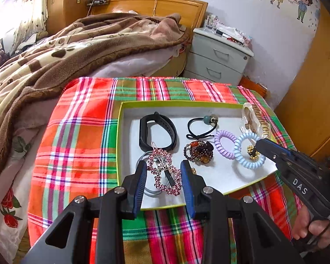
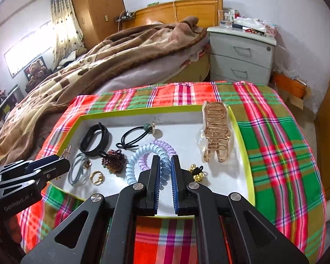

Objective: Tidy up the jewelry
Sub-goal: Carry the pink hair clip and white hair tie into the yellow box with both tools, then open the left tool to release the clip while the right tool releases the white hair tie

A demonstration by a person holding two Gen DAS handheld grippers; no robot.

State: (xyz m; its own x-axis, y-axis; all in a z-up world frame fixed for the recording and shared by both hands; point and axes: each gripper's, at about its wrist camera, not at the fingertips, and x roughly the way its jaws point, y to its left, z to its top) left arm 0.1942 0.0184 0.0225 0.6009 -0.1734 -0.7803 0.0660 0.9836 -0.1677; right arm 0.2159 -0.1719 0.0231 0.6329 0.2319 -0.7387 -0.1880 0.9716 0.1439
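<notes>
Two grippers are hovering over the shallow white tray with the lime-green rim (image 1: 120,118), which is sitting on the plaid-covered worktop (image 1: 77,118). You are carrying the right gripper (image 2: 165,160) with its jaws pressed together; the pale blue spiral hair tie (image 2: 138,156) shows around the tips near the tray's front edge, but whether it is pinched or merely lying behind them cannot be told. In the left wrist view that gripper's tip is sitting at the blue coil, just beside the small gold beaded piece (image 1: 253,151). You are holding the left gripper (image 1: 164,165) with jaws spread and nothing between the pads, above the pink rhinestone flower hair clip (image 1: 165,171) at the tray's front-left part.

To do this step well, you are probably best lowering slowly and checking the coil is truly caught on one strand, since it is springy and may slip or drag the lilac spiral hair tie (image 2: 162,144) touching it. Keep the left jaws clear of the clip meanwhile.
</notes>
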